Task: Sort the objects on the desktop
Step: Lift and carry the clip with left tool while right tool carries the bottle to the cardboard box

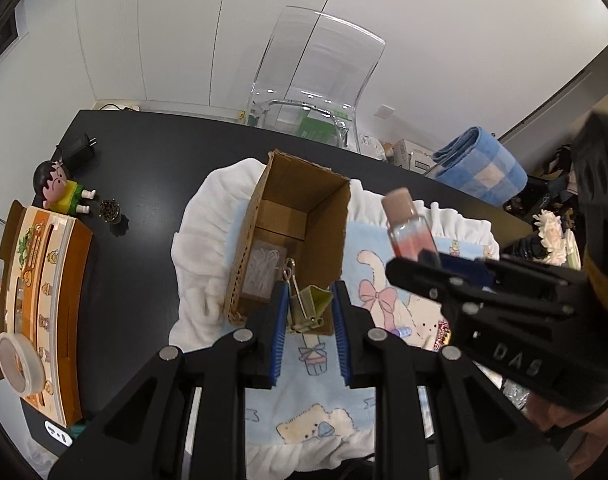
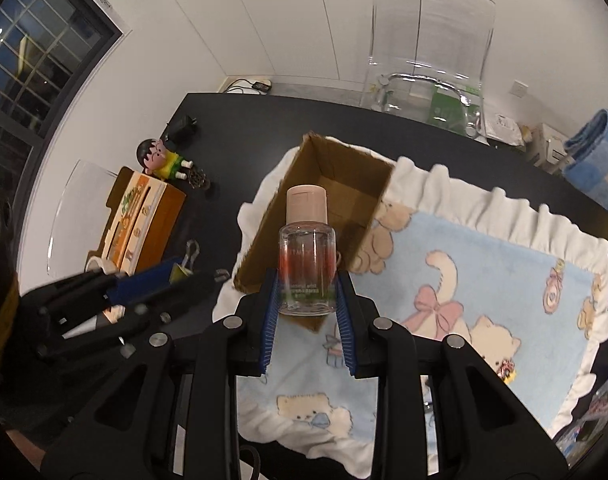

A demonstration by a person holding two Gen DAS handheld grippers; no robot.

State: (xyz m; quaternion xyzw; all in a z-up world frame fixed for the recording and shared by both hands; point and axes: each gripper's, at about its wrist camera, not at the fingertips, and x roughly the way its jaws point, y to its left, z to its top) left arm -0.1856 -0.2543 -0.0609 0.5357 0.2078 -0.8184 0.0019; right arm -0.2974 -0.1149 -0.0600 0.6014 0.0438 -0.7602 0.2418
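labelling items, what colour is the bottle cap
Pale pink cap on the bottle, clearest in the right wrist view.

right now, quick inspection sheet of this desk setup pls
surface: black table under a bear-print blanket
job's things: open cardboard box on the blanket; binder clip; clear bottle
clutter: doll, tape roll, printed box, plug adapter
grippers: left gripper shut on the clip; right gripper shut on the bottle
cables: cords by the wall
surroundings: clear chair, window
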